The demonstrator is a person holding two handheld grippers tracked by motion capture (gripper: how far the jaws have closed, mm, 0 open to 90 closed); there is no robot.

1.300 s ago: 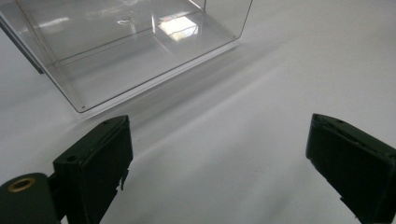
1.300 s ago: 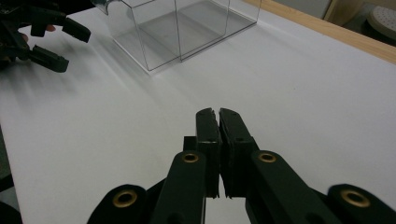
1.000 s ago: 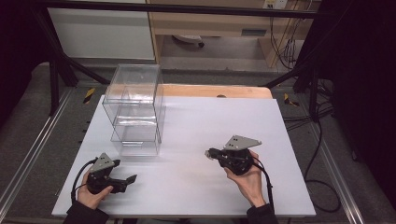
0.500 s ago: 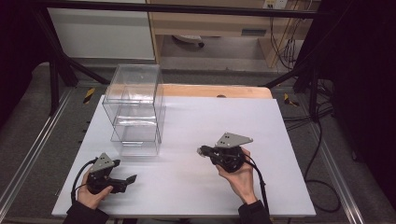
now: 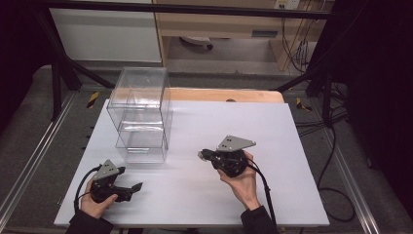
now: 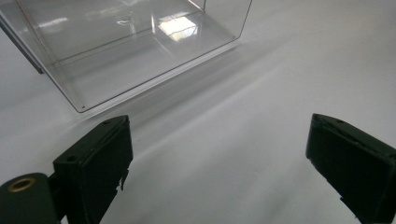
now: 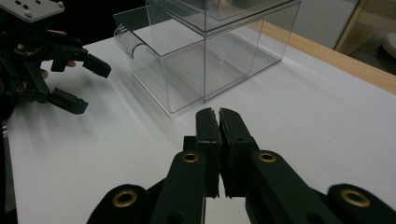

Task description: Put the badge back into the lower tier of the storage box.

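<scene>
Left tongs [image 5: 137,185]: wide apart, nothing in them.
Right tongs [image 5: 200,155]: pressed together, nothing in them, pointing at the clear boxes [image 5: 140,115].
Desk [image 5: 272,141]: white.

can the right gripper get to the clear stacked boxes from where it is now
Probably yes. The right gripper points toward the clear stacked boxes with bare white table between them. Its jaws are shut, so it would have to open to grip.

Clear boxes [image 5: 140,116], white table [image 5: 302,195], black grippers [image 5: 202,155].
</scene>
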